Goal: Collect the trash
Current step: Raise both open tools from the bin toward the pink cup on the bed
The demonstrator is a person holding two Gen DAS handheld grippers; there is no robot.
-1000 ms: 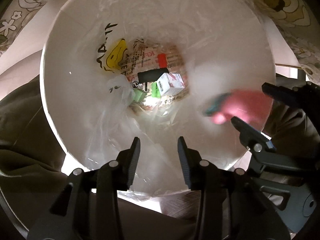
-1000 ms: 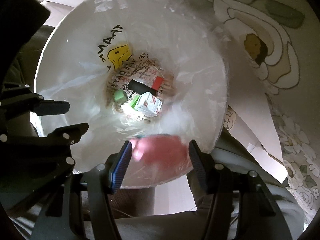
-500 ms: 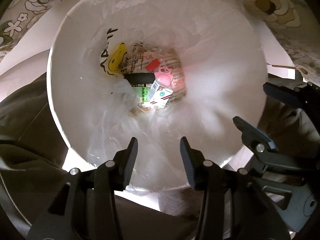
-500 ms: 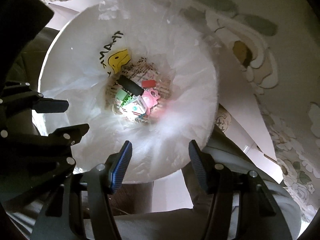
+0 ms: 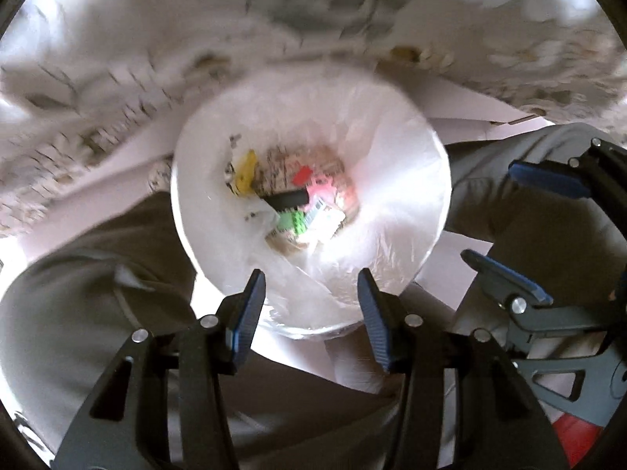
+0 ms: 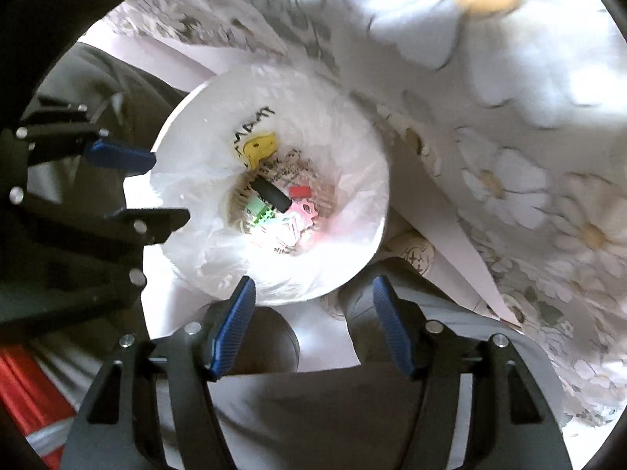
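Observation:
A white round bin point(image 5: 427, 180) point(image 6: 352, 156), lined with a clear plastic bag, lies below both grippers. At its bottom sit a pink piece point(image 5: 322, 188) point(image 6: 302, 208), a red scrap point(image 5: 302, 174), a black tube point(image 5: 288, 198) point(image 6: 272, 196), a green block point(image 5: 290, 221) and a white carton point(image 5: 326, 219). My left gripper point(image 5: 308, 278) point(image 6: 170, 188) hangs above the bin's near rim, its jaws opening with nothing between them. The right gripper point(image 6: 313, 282) point(image 5: 490, 211) hovers beside it, jaws also opening and empty.
A floral cloth point(image 6: 509, 180) spreads behind and to the right of the bin, blurred by motion. White cardboard sheets point(image 5: 462, 98) lie under the bin. A person's trouser legs point(image 5: 98, 297) flank it. Something red point(image 6: 27, 384) shows at the lower left.
The pink piece left the right gripper and dropped to the bottom of the bin. Both grippers rose well above the bin, which now looks smaller, and both pairs of jaws widened.

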